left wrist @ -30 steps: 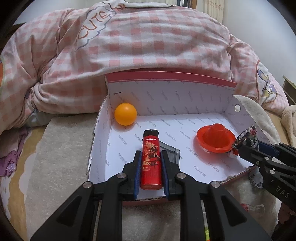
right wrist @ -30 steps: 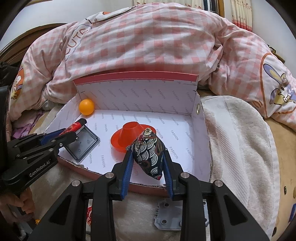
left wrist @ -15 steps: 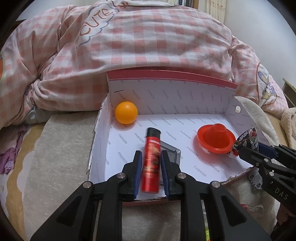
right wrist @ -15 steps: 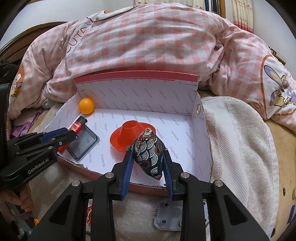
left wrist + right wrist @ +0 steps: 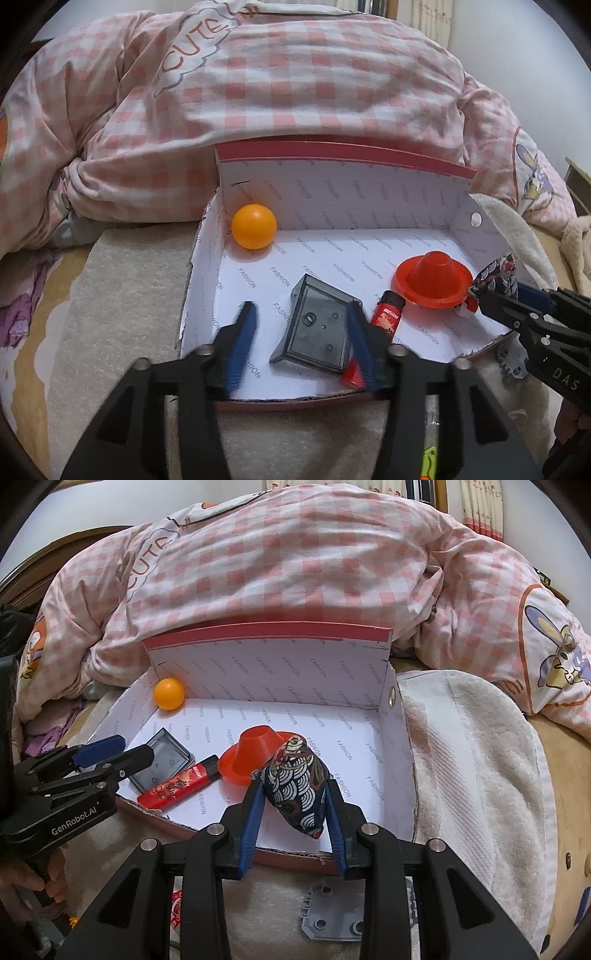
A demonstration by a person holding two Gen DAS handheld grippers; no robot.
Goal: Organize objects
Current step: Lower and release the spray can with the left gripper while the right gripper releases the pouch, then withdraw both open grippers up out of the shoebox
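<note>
Behind left tongs [image 5: 301, 339], lighter [image 5: 388, 317] half-hidden.

Left claw [image 5: 301, 338] jaws have just been opening; pads now stand wide apart, nothing pressed between them. Red lighter [image 5: 179, 787], gripped upright between those pads a second ago, is released. It now lies flat on the box [image 5: 266, 635] floor, just beside the dark plastic tray [image 5: 317, 332], cap end near the red cone [image 5: 432, 278]. Tray now shows between the open pads.
</note>
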